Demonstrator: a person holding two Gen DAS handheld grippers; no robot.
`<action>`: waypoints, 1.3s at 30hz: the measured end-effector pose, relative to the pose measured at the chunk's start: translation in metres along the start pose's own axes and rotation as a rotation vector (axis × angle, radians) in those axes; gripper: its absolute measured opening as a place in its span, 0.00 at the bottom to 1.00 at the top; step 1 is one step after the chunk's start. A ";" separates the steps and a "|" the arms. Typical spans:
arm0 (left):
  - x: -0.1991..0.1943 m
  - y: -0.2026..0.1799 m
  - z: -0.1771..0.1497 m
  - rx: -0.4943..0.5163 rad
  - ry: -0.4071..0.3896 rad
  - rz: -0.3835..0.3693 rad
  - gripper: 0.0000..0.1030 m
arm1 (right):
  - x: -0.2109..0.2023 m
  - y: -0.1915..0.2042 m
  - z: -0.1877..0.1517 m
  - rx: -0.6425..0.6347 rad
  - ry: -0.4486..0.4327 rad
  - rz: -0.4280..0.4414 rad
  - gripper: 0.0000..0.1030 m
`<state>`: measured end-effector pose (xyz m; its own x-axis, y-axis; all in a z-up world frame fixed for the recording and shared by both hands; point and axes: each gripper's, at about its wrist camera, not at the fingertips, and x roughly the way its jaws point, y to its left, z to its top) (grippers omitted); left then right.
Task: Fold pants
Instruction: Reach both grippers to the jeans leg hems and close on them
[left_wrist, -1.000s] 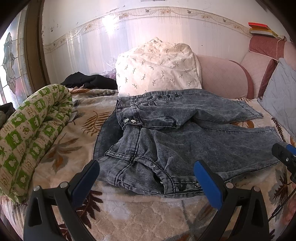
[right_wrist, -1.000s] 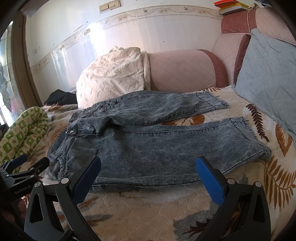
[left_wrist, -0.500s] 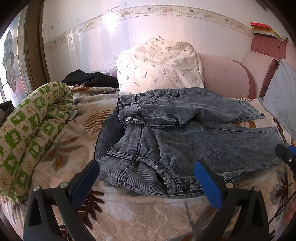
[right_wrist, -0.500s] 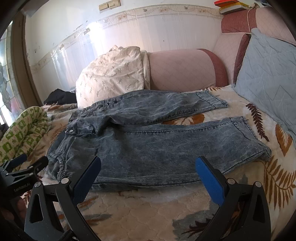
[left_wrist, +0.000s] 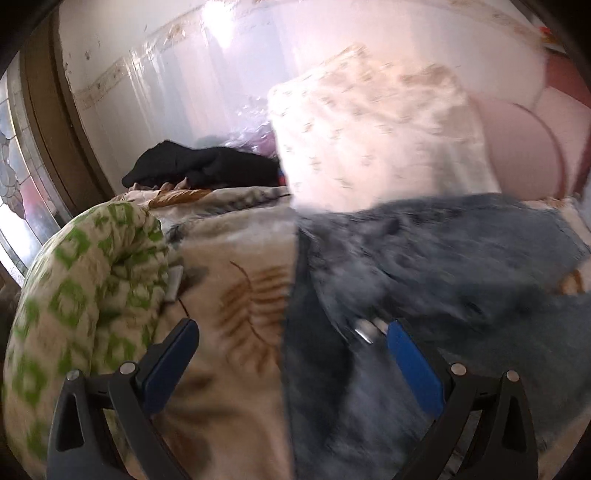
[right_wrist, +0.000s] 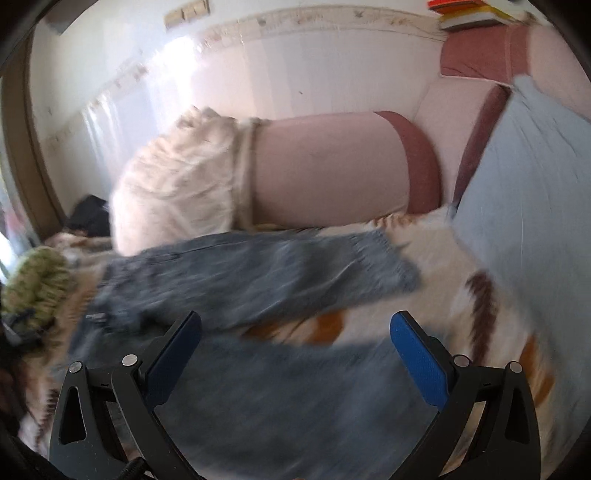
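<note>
Both views blurred. Jeans (right_wrist: 258, 273) spread flat on the leaf-print bedspread (left_wrist: 236, 258) — waist at 9 o'clock, legs toward 3. Left gripper (left_wrist: 291, 347) wide, empty, over the waistband; right gripper (right_wrist: 295, 339) wide, empty — above the legs.

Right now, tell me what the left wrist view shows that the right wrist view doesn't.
Only the left wrist view shows the window and the metal buttons at the jeans' waist. Only the right wrist view shows the blue-grey cushion, the stacked books and the far leg's hem. Both show the jeans, white pillow, green quilt, and an open gripper.
</note>
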<state>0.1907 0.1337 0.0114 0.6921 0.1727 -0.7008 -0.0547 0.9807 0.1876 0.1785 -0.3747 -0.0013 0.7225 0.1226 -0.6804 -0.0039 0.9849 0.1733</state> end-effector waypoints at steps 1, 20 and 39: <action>0.015 0.008 0.010 -0.013 0.025 -0.014 1.00 | 0.019 -0.011 0.016 0.010 0.034 -0.008 1.00; 0.161 0.035 0.085 -0.230 0.204 -0.100 0.99 | 0.204 -0.080 0.087 0.152 0.181 -0.101 0.92; 0.206 0.005 0.089 -0.252 0.290 -0.225 0.29 | 0.226 -0.090 0.088 0.191 0.187 -0.090 0.92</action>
<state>0.3970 0.1656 -0.0709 0.4782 -0.0643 -0.8759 -0.1247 0.9822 -0.1402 0.4023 -0.4461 -0.1079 0.5742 0.0739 -0.8154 0.1977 0.9540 0.2256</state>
